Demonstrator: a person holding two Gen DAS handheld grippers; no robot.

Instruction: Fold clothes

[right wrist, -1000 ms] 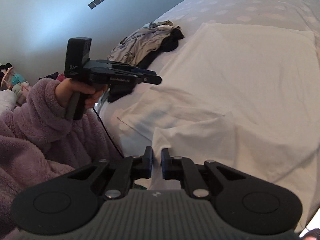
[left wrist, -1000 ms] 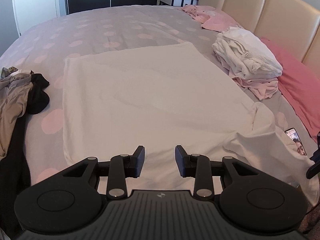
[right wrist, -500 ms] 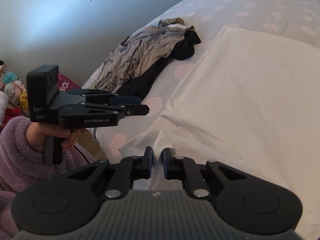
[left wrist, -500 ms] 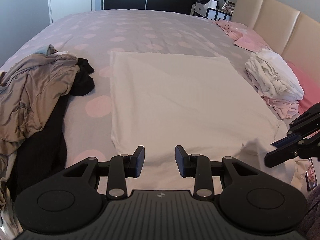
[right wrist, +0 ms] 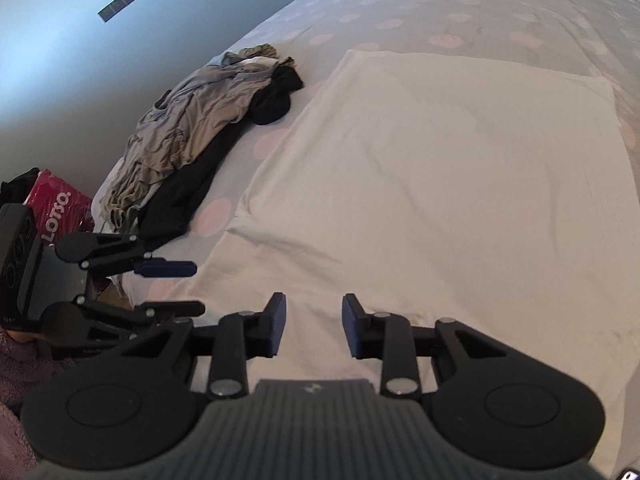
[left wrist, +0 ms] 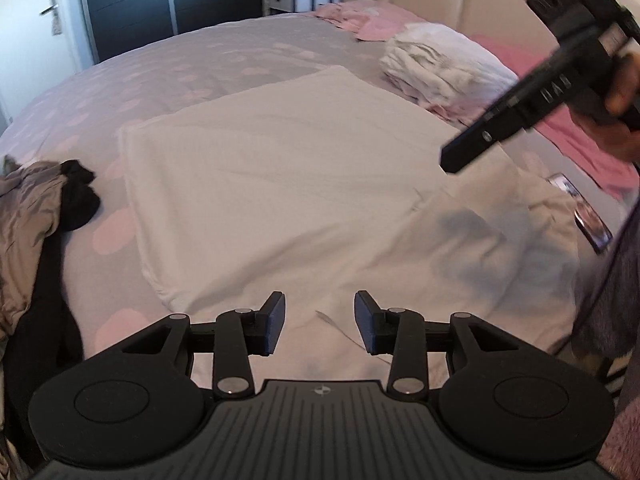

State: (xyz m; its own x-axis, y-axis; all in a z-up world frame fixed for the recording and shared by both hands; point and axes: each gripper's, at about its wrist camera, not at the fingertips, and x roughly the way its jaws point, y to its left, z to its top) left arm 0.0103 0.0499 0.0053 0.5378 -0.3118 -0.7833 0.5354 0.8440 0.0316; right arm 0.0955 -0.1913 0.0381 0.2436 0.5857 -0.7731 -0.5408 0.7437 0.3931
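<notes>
A white garment [left wrist: 280,184] lies spread flat on the spotted bedspread [left wrist: 192,64], with a folded-over flap at its near right [left wrist: 472,240]. My left gripper [left wrist: 320,322] hovers open over the garment's near edge, nothing between its fingers. In the left wrist view my right gripper [left wrist: 456,158] hangs blurred above the garment's right side, held by a hand [left wrist: 620,92]. In the right wrist view the right gripper [right wrist: 312,324] is open over the white garment [right wrist: 440,184]. The left gripper [right wrist: 196,288] stands open just off the garment's near left edge.
A stack of folded white and pink clothes [left wrist: 440,64] sits at the right by pink pillows [left wrist: 576,136]. A heap of grey and black clothes [right wrist: 208,120] lies left of the garment. A phone [left wrist: 592,216] rests on the bed at right. A red bag [right wrist: 56,208] stands on the floor.
My right gripper was shut on the garment's near corner; it has opened, let go and risen. The corner now lies folded onto the garment. The left gripper stayed open.
</notes>
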